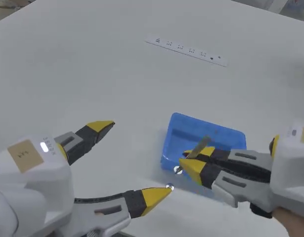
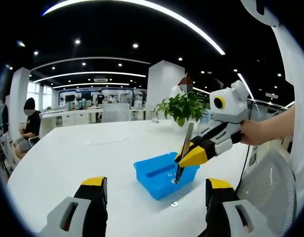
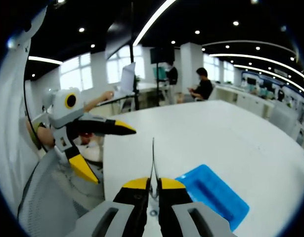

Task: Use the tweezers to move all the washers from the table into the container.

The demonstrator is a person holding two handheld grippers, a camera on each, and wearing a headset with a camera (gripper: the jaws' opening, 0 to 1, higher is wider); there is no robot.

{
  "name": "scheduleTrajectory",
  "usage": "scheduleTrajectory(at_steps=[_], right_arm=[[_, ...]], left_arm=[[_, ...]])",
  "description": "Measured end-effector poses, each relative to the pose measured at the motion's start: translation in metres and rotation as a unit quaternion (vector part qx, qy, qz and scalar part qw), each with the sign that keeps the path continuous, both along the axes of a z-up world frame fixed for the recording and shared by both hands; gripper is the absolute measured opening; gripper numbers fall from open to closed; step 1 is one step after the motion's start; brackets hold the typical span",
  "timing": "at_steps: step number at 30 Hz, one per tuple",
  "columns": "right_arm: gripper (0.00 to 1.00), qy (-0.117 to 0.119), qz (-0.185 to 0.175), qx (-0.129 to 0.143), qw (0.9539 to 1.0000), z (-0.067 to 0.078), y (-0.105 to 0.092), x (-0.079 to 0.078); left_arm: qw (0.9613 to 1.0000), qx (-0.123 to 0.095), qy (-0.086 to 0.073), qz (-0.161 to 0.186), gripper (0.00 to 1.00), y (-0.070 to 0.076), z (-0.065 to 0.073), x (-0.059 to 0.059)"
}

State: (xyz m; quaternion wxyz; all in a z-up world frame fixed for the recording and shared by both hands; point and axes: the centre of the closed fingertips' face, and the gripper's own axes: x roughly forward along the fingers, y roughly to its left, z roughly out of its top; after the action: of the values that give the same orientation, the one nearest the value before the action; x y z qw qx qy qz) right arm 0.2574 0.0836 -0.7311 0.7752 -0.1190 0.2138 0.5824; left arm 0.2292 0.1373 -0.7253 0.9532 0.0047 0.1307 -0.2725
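Note:
My right gripper is shut on grey metal tweezers, which slant down toward the near left corner of the blue container. A small silver washer sits at the tweezers' tip by that corner; I cannot tell whether it is pinched. A second washer lies on the white table just in front. My left gripper is open and holds nothing, left of the container. In the left gripper view the tweezers point down at the container, with a washer on the table before it.
The white table stretches wide, with a flush strip of sockets further back. People sit at desks and a potted plant stands in the room beyond. A grey mesh chair is beside the table edge.

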Motion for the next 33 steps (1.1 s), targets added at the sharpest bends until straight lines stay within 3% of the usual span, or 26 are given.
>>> scheduleTrajectory(at_steps=[3,7,12,15,21,25,33], right_arm=[[0.03,0.003,-0.023,0.028,0.9993,0.014,-0.003,0.014],[0.03,0.033,-0.070,0.067,0.9948,0.020,-0.010,0.034],[0.03,0.062,-0.128,0.071,0.9873,0.011,-0.026,0.063],[0.03,0.090,-0.140,0.081,0.9827,0.004,-0.029,0.071],[0.03,0.131,-0.164,0.059,0.9759,-0.024,-0.035,0.085],[0.03,0.147,-0.161,0.045,0.9748,-0.042,-0.034,0.085],[0.03,0.145,-0.169,0.011,0.9747,-0.063,-0.036,0.088]], left_arm=[[1.0000,0.001,0.000,0.000,0.82,0.000,0.000,0.000],[1.0000,0.001,0.000,0.002,0.82,-0.001,0.000,0.000],[1.0000,0.001,0.000,0.002,0.82,-0.001,0.001,0.000],[1.0000,0.002,0.001,0.002,0.82,-0.002,0.000,0.000],[1.0000,0.001,0.000,0.003,0.82,-0.001,0.000,0.000],[1.0000,0.001,0.001,0.003,0.82,0.000,0.000,0.000],[1.0000,0.000,0.003,0.002,0.82,0.000,-0.001,0.000]])
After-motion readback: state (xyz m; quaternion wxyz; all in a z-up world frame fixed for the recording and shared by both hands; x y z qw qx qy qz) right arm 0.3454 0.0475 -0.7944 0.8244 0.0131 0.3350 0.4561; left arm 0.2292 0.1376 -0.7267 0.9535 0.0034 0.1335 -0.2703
